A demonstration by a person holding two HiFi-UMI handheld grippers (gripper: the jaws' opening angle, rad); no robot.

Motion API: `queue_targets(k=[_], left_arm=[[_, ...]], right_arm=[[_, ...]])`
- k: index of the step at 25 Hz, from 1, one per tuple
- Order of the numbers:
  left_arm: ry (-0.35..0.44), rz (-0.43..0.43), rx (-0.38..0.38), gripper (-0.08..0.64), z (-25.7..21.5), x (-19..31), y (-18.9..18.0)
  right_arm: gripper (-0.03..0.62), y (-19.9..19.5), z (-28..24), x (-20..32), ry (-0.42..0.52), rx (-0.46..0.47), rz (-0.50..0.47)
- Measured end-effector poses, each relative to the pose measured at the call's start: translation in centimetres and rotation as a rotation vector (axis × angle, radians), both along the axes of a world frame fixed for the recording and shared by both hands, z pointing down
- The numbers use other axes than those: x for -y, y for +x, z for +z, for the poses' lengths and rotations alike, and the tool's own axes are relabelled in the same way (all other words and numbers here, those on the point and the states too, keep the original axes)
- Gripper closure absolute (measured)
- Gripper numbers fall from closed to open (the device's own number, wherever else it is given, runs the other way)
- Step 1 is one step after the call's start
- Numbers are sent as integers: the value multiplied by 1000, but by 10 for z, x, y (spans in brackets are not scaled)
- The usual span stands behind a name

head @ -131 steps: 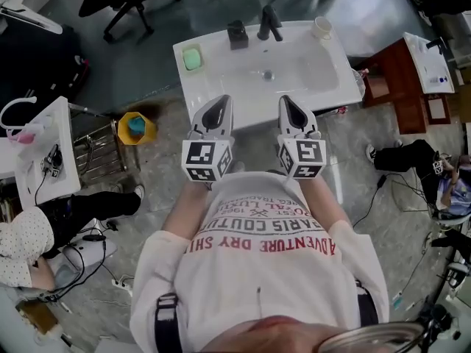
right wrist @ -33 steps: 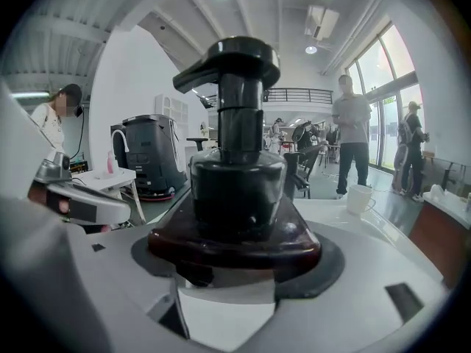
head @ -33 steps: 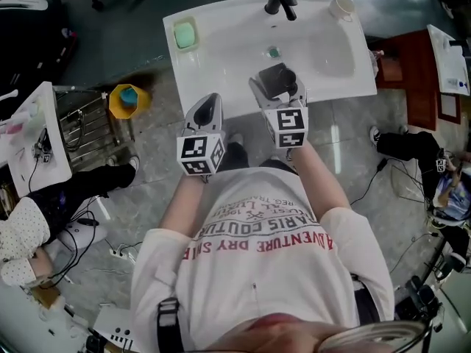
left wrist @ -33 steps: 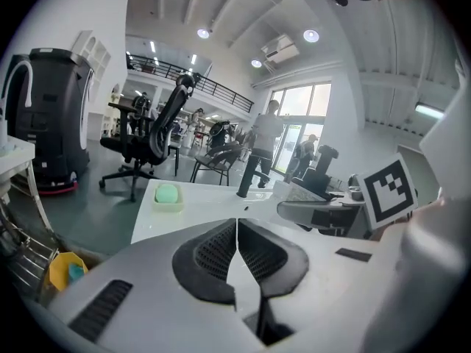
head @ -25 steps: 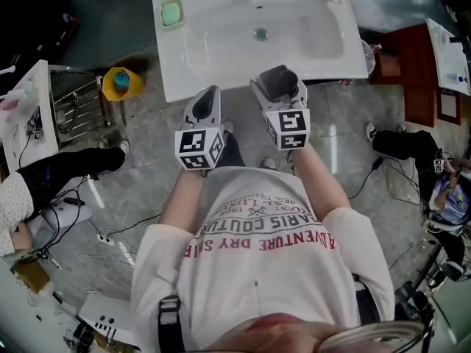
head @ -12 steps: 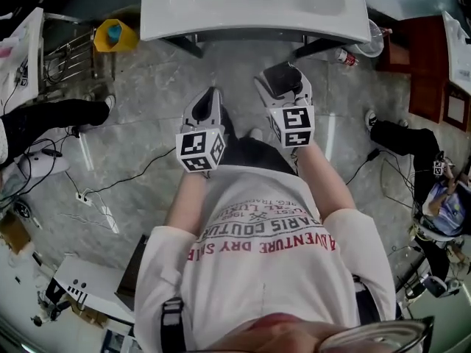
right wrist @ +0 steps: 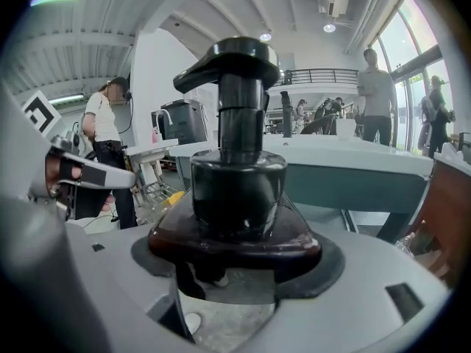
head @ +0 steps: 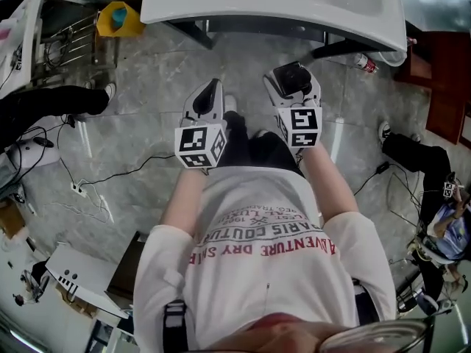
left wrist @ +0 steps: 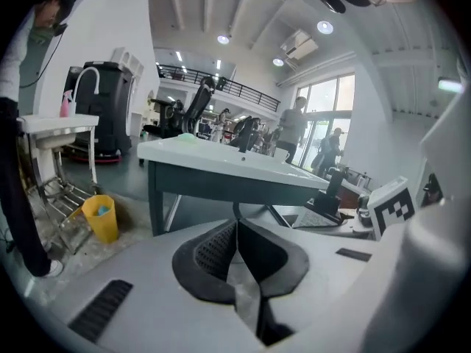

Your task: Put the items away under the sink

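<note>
A black pump dispenser bottle [head: 292, 79] [right wrist: 235, 175] stands upright between the jaws of my right gripper [head: 293, 88] [right wrist: 234, 274], which is shut on its dark brown base. My left gripper [head: 208, 99] [left wrist: 237, 245] is beside it, jaws shut together with nothing between them. Both grippers hang over the stone floor, in front of and lower than the front edge of the white sink [head: 272, 9] [left wrist: 221, 169] [right wrist: 353, 169]. The space under the sink shows dark frame legs [head: 193, 31].
A yellow cup [head: 118, 18] [left wrist: 101, 217] and a metal rack [head: 70, 46] stand left of the sink. A small bottle [head: 362, 62] lies on the floor at its right end, beside a brown cabinet [head: 441, 79]. Cables [head: 96, 190] trail over the floor at left.
The right gripper, empty 5.2 s ago, now holds the black dispenser from the sink top. Both grippers and the view have drawn back and down from the sink's front edge.
</note>
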State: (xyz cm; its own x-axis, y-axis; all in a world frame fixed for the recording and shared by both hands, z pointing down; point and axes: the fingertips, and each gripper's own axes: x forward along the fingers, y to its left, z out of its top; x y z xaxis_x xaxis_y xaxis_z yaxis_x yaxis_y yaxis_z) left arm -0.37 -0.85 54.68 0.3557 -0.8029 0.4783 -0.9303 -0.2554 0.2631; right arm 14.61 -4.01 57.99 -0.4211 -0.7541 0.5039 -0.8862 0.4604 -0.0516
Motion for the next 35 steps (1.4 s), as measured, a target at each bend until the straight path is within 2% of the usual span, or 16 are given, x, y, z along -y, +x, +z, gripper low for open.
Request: queue_targets(k=[3,11,17,25,35], left_arm=[[35,-14,-28,534,35,22,-10],[135,-1,3,532,155,66,-25],[223,-29,23,532,218,89,-44],[293,-8,69,532,249,103,-57],[265,49,52,532,268,118,-51]], right_arm=[[212,-9,42,15,28,-5,-14],[212,-19,171,48,84,-21,-24],[212,-23,238,83,138,-17,-26],[212,-32,256,121,176,-22,-15],[212,-54,256,192,185,-37,35]])
